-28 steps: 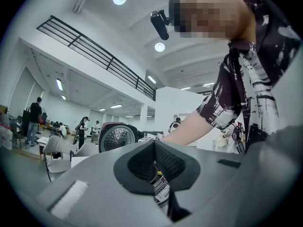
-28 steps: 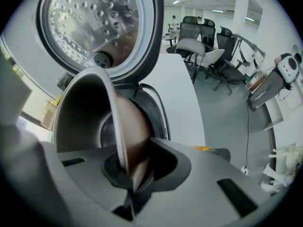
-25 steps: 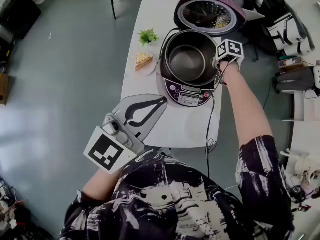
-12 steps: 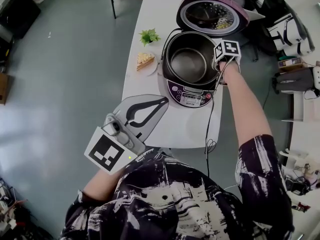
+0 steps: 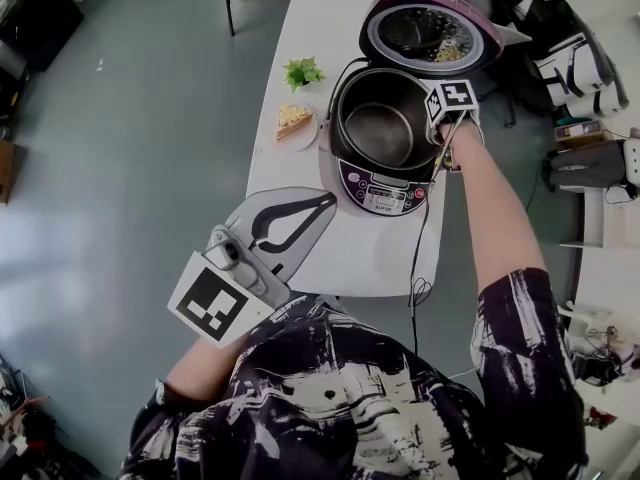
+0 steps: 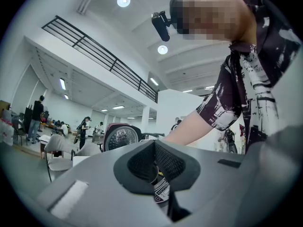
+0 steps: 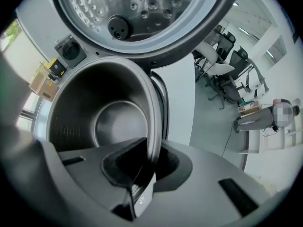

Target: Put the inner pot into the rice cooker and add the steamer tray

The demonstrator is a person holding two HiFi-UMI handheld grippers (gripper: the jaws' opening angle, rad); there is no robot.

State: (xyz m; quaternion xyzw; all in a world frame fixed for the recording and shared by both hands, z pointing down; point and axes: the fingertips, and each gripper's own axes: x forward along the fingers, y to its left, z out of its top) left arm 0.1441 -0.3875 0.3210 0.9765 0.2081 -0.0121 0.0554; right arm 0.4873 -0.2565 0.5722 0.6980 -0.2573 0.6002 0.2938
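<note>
The rice cooker (image 5: 385, 186) stands open on the white table (image 5: 325, 13), its lid (image 5: 428, 30) tipped back. The metal inner pot (image 5: 378, 126) sits inside it. My right gripper (image 5: 438, 146) points down at the pot's right side, shut on the pot's rim. In the right gripper view the rim (image 7: 154, 126) runs between the jaws of that gripper (image 7: 142, 186), which have just eased open slightly. My left gripper (image 5: 326, 203) hovers level at the table's near left edge, shut and empty. In the left gripper view, beyond the tips of the left gripper (image 6: 166, 201), the lid (image 6: 120, 137) shows.
A small green plant (image 5: 303, 71) and a plate with a cake slice (image 5: 292, 120) sit left of the cooker. The power cord (image 5: 418, 268) trails over the near right edge. A faint pale round shape (image 5: 385, 253) lies in front of the cooker.
My right gripper has rolled on the pot's rim without shifting place. The left gripper has stayed where it was.
</note>
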